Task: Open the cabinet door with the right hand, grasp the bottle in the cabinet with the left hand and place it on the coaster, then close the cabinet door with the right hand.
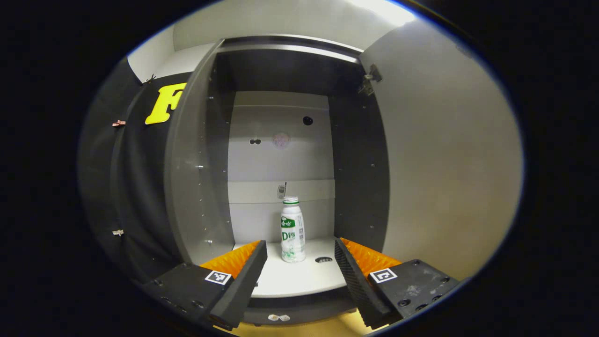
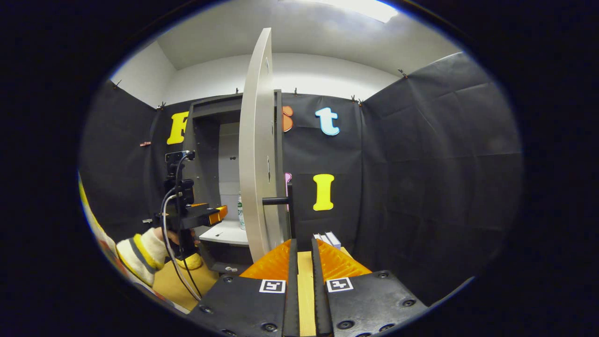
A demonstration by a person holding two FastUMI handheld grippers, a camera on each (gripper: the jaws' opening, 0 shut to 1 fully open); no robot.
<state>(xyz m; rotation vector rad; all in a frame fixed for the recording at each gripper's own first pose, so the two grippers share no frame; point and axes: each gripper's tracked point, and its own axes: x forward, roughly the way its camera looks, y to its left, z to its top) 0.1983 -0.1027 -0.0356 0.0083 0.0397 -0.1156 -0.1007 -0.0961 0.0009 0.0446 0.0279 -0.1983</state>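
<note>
Left tongs (image 1: 299, 262): in the left gripper view, spread wide at the bottom of the frame, nothing between the fingers; they point into the open cabinet, tips over the front of its shelf, with the bottle farther in and apart from both fingers.
Left tongs, second look (image 2: 217, 214): in the right gripper view they show at centre left, held by a hand (image 2: 161, 236) in a striped sleeve (image 2: 138, 252), the tips at the cabinet's mouth.
Right tongs (image 2: 302, 250): at bottom centre of the right gripper view, fingers drawn close with only a narrow slit between; gripping nothing, they sit just below the door's dark handle (image 2: 278, 201) and are clear of it.
Bottle (image 1: 292, 229): white with green print and a green band under the cap, upright on the pale shelf (image 1: 299, 281) inside the cabinet, lower centre of the left gripper view, apart from the walls. In the right gripper view a sliver of it shows beside the door's edge.
Cabinet (image 1: 360, 178): dark side walls, pale back panel.
Cabinet door (image 2: 255, 154): swung wide open, seen edge-on at centre of the right gripper view; it takes up the right side of the left gripper view.
Worktop (image 2: 304, 281): a yellowish strip seen through the slit of the right tongs.
</note>
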